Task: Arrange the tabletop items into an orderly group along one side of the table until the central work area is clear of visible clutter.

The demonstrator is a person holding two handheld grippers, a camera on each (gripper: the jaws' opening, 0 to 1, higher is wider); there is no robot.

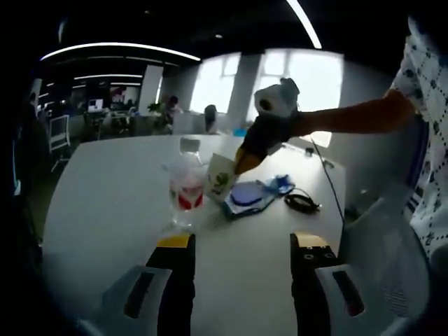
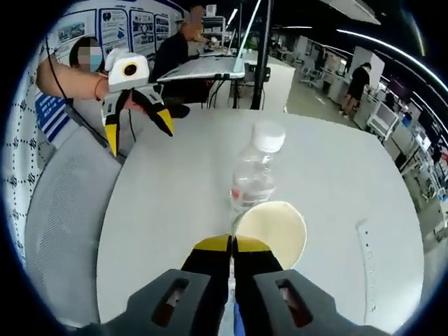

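Note:
A clear water bottle (image 1: 185, 183) with a red label and white cap stands on the white table (image 1: 105, 203). Beside it is a white paper cup (image 1: 221, 178) with a green print. In the left gripper view my right gripper (image 1: 242, 161) comes in from the right and touches the cup's upper edge. In the right gripper view the right gripper (image 2: 232, 243) is shut on the rim of the cup (image 2: 273, 232), with the bottle (image 2: 255, 171) just beyond. My left gripper (image 1: 243, 241) is open over bare table, nothing between its fingers; it also appears as the left gripper (image 2: 140, 140) at the table's far side.
A blue flat pack (image 1: 248, 196) and a coiled black cable (image 1: 302, 203) lie to the right of the cup. A thin cable (image 1: 329, 175) runs along the table edge. A grey mesh chair (image 2: 63, 210) stands by the table. Bare tabletop (image 2: 364, 182) spreads around the bottle.

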